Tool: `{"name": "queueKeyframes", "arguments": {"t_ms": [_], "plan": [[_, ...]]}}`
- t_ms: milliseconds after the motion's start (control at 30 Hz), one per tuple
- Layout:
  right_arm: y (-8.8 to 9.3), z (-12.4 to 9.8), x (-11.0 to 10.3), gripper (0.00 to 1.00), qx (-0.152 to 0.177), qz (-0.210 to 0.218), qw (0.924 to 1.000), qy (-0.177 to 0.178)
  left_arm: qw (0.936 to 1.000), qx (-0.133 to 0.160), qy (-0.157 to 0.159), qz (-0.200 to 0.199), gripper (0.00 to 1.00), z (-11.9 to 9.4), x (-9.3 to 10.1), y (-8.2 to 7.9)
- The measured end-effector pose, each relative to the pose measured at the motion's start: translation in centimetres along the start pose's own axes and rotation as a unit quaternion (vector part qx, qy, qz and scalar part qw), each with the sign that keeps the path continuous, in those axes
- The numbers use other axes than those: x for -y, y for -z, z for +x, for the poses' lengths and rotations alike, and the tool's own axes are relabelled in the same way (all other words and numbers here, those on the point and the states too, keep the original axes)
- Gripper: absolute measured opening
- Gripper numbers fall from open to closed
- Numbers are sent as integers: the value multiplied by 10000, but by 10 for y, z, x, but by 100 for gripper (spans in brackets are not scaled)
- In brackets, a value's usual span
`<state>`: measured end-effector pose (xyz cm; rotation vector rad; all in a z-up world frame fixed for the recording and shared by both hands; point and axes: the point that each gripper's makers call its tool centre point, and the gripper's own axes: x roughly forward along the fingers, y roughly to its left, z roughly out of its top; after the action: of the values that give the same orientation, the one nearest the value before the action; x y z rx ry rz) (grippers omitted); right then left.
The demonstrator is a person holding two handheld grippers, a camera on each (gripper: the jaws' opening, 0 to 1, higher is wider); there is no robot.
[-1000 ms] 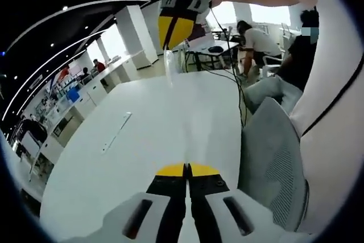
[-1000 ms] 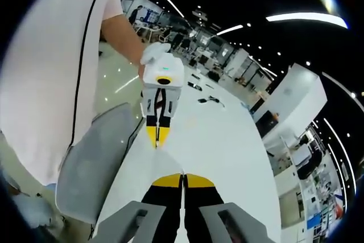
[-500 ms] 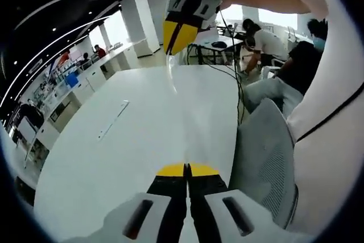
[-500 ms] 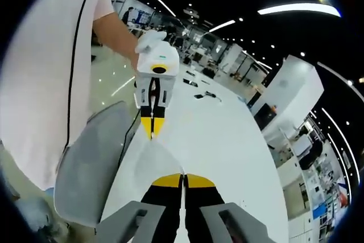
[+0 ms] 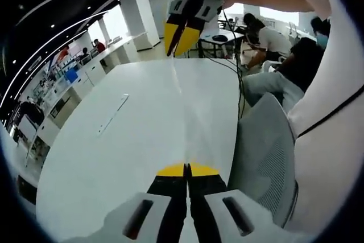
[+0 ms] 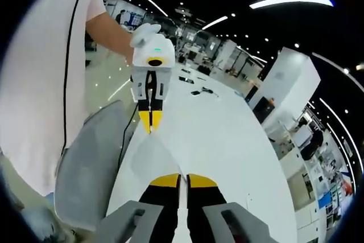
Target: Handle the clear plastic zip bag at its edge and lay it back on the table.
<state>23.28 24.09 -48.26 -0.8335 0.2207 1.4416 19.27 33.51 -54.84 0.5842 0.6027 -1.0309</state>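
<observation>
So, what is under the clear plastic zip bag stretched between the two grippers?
Under the clear plastic zip bag lies the white table; its surface shows through the film. A grey mesh chair stands beside the table. The bag's edges inside the left gripper and right gripper are hidden.

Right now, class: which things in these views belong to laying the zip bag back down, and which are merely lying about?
Belongs to the job:
zip bag
left gripper
right gripper
white table

Just lying about:
grey mesh chair
black cable
small dark items at the table's far end
</observation>
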Motion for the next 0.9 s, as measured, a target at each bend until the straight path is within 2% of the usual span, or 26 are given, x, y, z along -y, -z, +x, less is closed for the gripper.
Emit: {"name": "queueKeyframes", "arguments": {"t_ms": [233, 433, 700, 900], "plan": [[-5, 3, -3, 5, 41, 61, 10000, -17, 10000, -85, -44, -2, 0, 2, -4, 5], [-20, 9, -9, 9, 80, -92, 9999, -110, 9998, -138, -103, 58, 0, 3, -9, 5], [-36, 19, -19, 11, 135, -253, 9993, -229, 9993, -247, -164, 240, 0, 5, -11, 4], [-44, 31, -31, 12, 146, -313, 9989, -322, 9975, -391, -261, 534, 0, 5, -10, 3]]}}
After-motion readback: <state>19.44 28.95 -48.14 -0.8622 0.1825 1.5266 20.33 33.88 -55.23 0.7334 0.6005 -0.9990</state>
